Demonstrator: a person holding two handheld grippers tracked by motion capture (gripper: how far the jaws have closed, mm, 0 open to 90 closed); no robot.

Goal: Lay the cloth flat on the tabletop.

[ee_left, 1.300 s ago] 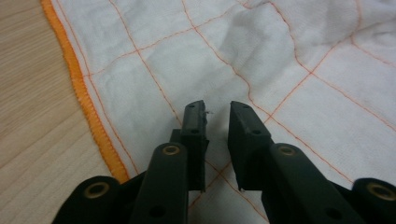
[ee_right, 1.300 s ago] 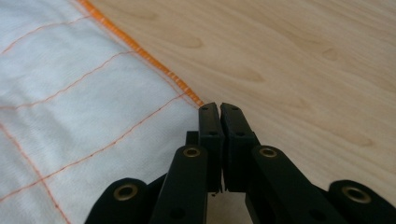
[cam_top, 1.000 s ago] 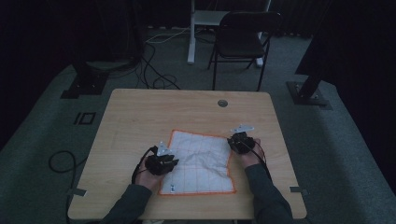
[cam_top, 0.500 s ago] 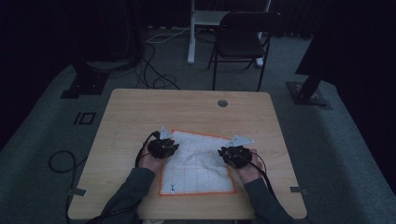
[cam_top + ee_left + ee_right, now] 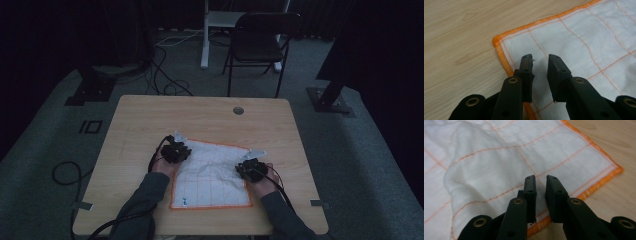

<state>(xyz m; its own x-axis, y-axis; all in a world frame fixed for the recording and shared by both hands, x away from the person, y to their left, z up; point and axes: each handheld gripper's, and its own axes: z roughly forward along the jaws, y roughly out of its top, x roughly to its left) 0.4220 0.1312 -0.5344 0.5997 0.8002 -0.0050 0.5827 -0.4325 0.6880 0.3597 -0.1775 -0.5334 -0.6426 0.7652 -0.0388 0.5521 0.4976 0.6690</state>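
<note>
- Cloth (image 5: 212, 175) lies flat on tabletop (image 5: 140, 120)
- Left claw (image 5: 540, 60) over cloth's far-left corner, narrowly parted, just been closing, gripping nothing
- Right claw (image 5: 541, 181) near cloth's right corner, narrowly parted, empty

- Cloth (image 5: 212, 172): white, with a grid of thin orange lines and a bright orange stitched hem; a small blue mark near its edge toward the surface's near edge.
- Left gripper (image 5: 540, 66): black jaws with brass-coloured rivets.
- Right gripper (image 5: 540, 185): the same black and brass.
- Surface (image 5: 150, 120): light wood with pale brown grain.
- Sleeves (image 5: 145, 197): grey.
- Chair (image 5: 260, 42): black.
- Floor (image 5: 45, 145): dark grey.
</note>
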